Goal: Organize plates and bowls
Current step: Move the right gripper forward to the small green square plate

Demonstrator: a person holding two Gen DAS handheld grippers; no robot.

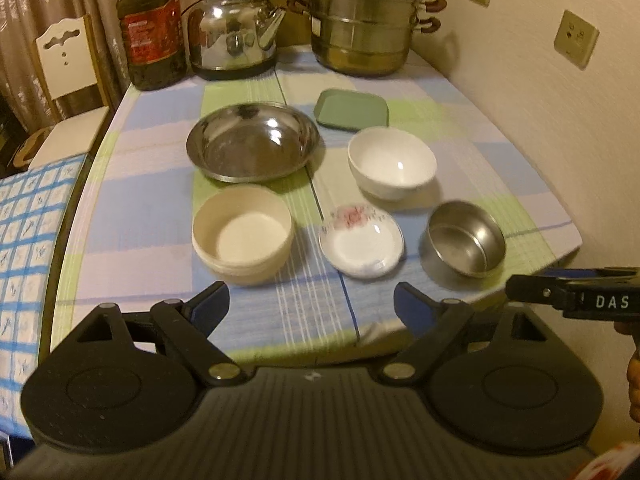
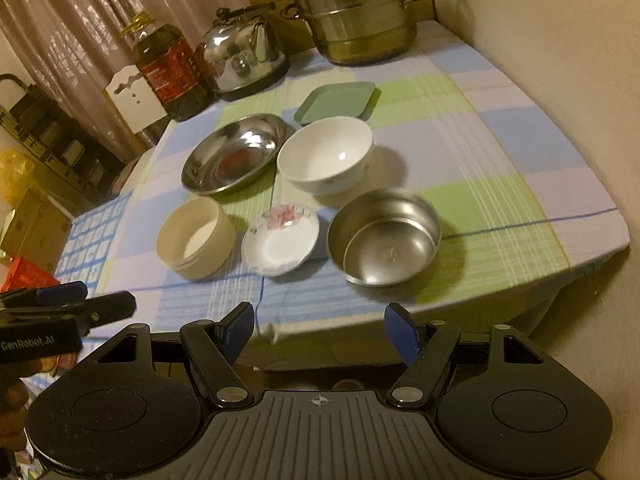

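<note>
**potwatcher:** Nearest the lens in both views are the tools themselves. Left gripper sits bottom centre of its frame, blue pads spread wide, nothing between them. Right gripper is the same: jaws wide apart, empty, hanging just off the near edge of the checked pastel tablecloth.

**stackfan:** So nothing's been grabbed. What's closest to each?

**potwatcher:** In the right view, the small stainless steel bowl sits centre-right, just ahead of the pads. Left of it is the little white saucer with pink flowers, then the round cream tub-shaped bowl. Behind them are the white ceramic bowl, the wide shallow steel plate and the green square plate toward the top. All sit apart or barely overlapping, not stacked.

**stackfan:** How would you start?

**potwatcher:** My guess: right tool pinches the steel bowl's near rim, one pad inside and one outside, squeezing firmly since polished metal is slippery. Lift it straight up before moving it so it doesn't clip the saucer. I'd nest bowls with bowls and plates with plates, with the left tool steadying the receiving dish.

**stackfan:** Background clutter?

**potwatcher:** A kettle, an oil bottle and a steamer pot line the top of the frame, well clear.
</note>
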